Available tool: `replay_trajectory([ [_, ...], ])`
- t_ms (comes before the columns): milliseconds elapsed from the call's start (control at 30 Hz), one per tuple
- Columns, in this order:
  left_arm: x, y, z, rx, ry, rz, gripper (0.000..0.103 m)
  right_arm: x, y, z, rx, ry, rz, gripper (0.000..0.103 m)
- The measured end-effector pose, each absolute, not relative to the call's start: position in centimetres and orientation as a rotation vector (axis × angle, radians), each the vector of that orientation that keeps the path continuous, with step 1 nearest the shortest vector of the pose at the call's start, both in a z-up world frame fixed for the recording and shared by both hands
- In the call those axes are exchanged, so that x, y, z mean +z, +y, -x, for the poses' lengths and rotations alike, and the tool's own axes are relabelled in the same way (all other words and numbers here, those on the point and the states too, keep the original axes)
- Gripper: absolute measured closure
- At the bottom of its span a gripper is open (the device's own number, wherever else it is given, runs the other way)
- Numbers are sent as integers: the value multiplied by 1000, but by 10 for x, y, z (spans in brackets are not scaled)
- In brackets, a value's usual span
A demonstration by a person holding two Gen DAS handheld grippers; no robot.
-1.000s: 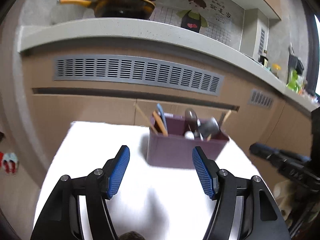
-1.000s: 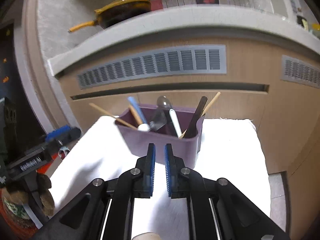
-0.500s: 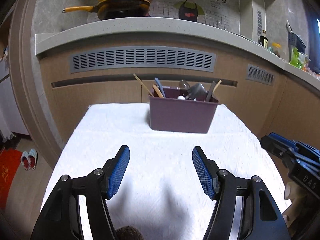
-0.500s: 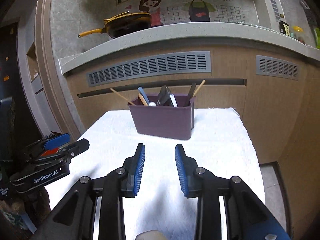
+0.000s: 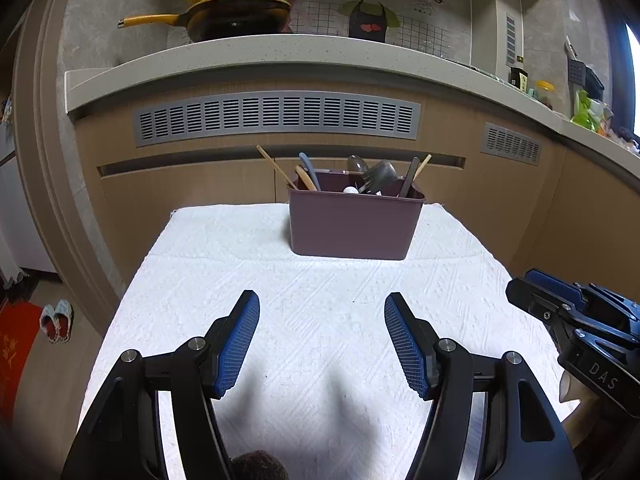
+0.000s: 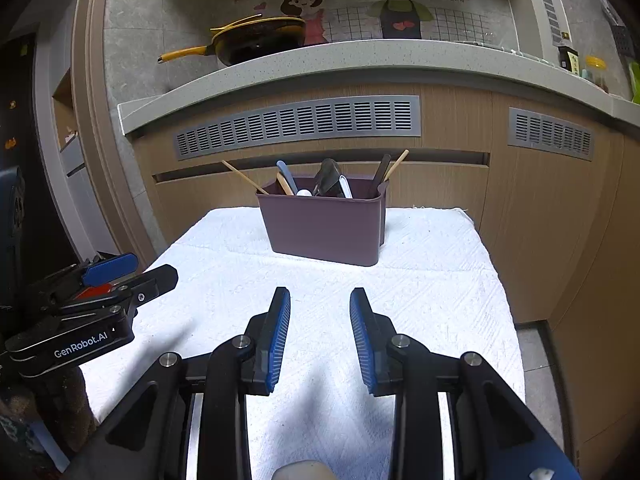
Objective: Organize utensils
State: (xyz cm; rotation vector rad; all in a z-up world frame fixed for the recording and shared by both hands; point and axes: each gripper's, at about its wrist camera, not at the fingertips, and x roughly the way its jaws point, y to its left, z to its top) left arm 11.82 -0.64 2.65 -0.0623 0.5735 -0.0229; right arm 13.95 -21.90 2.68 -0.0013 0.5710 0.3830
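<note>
Standing purple caddy (image 5: 354, 226), utensils (image 5: 374, 178) upright inside

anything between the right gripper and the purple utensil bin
Nothing: only bare white cloth lies between the open right gripper and the purple utensil bin, clearest in the right wrist view.

Left gripper (image 5: 322, 300) hovered over the near part of the table, pointing downward, jaws spread wide, nothing between the blue pads (image 5: 238, 344). Right gripper (image 6: 320, 296) hovered just beside it near the table's right edge, jaws having just been opening, apart now, empty between them.
</note>
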Motion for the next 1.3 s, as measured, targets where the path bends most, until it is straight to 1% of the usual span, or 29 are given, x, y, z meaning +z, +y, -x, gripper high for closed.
replay_trajectory([
  [1300, 23, -12, -119, -40, 601, 42, 38, 29, -224, -142, 374, 571, -3, 73],
])
